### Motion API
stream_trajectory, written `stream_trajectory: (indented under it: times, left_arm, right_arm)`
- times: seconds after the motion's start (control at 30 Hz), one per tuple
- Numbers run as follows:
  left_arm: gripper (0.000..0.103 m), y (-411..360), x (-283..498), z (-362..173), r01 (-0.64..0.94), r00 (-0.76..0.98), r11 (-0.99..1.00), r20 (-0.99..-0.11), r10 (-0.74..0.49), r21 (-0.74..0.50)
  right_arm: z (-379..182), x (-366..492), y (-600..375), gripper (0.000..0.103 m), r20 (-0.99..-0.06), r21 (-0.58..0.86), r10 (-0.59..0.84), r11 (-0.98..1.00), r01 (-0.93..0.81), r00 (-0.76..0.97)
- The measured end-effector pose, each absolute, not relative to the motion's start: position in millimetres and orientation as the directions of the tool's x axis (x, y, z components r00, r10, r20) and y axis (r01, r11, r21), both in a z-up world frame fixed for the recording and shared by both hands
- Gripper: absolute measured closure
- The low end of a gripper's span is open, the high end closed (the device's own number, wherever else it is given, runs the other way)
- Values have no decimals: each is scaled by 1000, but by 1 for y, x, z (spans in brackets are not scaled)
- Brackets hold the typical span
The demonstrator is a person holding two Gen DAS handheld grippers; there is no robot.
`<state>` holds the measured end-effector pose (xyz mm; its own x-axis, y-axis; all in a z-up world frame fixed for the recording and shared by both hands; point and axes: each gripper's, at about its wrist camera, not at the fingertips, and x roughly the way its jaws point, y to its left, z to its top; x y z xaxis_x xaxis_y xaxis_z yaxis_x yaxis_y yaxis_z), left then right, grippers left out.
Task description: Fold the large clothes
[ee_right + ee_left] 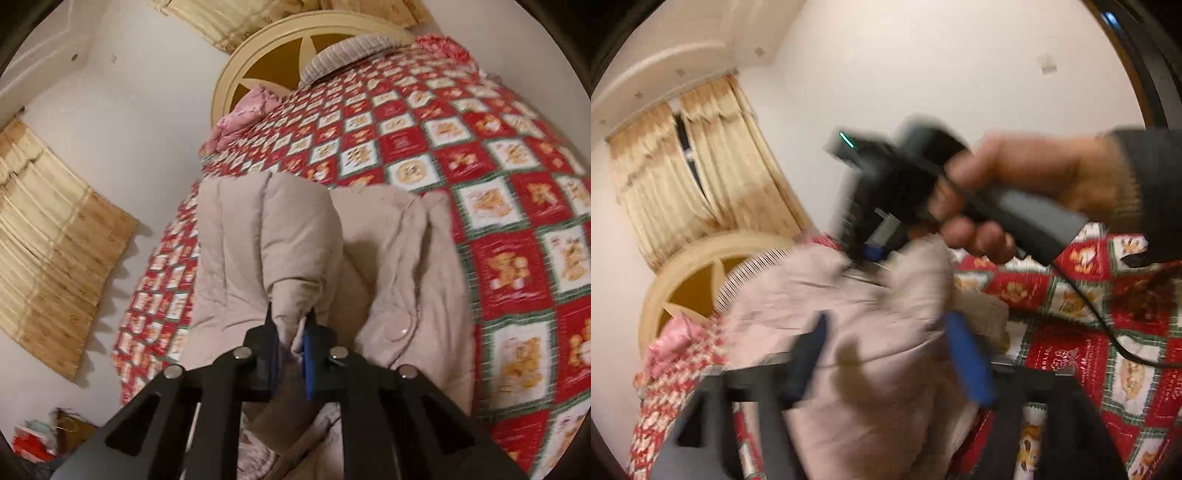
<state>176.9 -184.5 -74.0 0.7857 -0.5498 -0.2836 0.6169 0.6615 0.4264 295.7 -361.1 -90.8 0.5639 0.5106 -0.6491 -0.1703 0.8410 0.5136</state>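
Padded beige coat point(306, 251) lies bunched on the bed's red patchwork quilt point(517, 236), near the foot and toward the left edge; it looks soft, bulky and light, its smooth shell likely slippery. Right gripper point(290, 332) is clamped on a gathered fold of it, while the left gripper point(886, 354) stands with jaws wide apart over the fabric, holding nothing. Best hold, by my reading: a stitched seam or hem, not the puffy middle.

Bed: quilt point(509, 155) right of padded coat point(280, 236) lies bare; headboard point(258, 48) bounds the far end.
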Motion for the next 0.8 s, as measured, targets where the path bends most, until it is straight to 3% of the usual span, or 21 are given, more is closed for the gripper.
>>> stream_trajectory:
  times: [0.03,0.1,0.23,0.37,0.47,0.5,0.57,0.63,0.67,0.73,0.8]
  left_arm:
    - [11,-171,169,-66,615,786,671,-248,-567,415]
    - [10,-149,171,-49,617,785,698,-216,-581,363]
    - [7,-127,235,-26,510,857,824,-227,-463,245]
    - [7,-137,329,-29,455,838,883,-391,-380,117]
    - [7,-170,365,-64,456,799,868,-522,-300,198]
    - [7,-182,368,-80,482,782,846,-548,-297,229]
    - [7,-188,360,-87,466,805,851,-515,-294,242]
    - [7,-196,357,-89,463,813,849,-504,-292,255]
    - [7,-200,356,-89,463,815,846,-502,-288,266]
    - [7,-204,358,-92,465,814,843,-506,-287,270]
    - [7,-200,356,-85,467,811,847,-505,-296,254]
  right_arm:
    - [-91,294,-365,92,-671,481,478,862,-157,567]
    - [-95,295,-370,92,-695,436,431,889,-139,575]
    - [-112,286,-392,92,-730,384,353,920,-76,585]
    - [-134,275,-401,92,-745,392,325,920,-12,583]
    - [-132,269,-404,92,-761,359,274,933,30,588]
    - [-125,267,-406,88,-768,330,232,942,58,598]
    - [-98,259,-410,75,-756,273,121,951,143,643]
    - [-55,250,-410,52,-677,251,31,949,191,736]
    - [-43,247,-409,48,-641,267,31,946,185,767]
    - [-19,253,-397,45,-524,352,143,934,60,840]
    - [-25,271,-389,48,-514,389,225,921,-9,828]
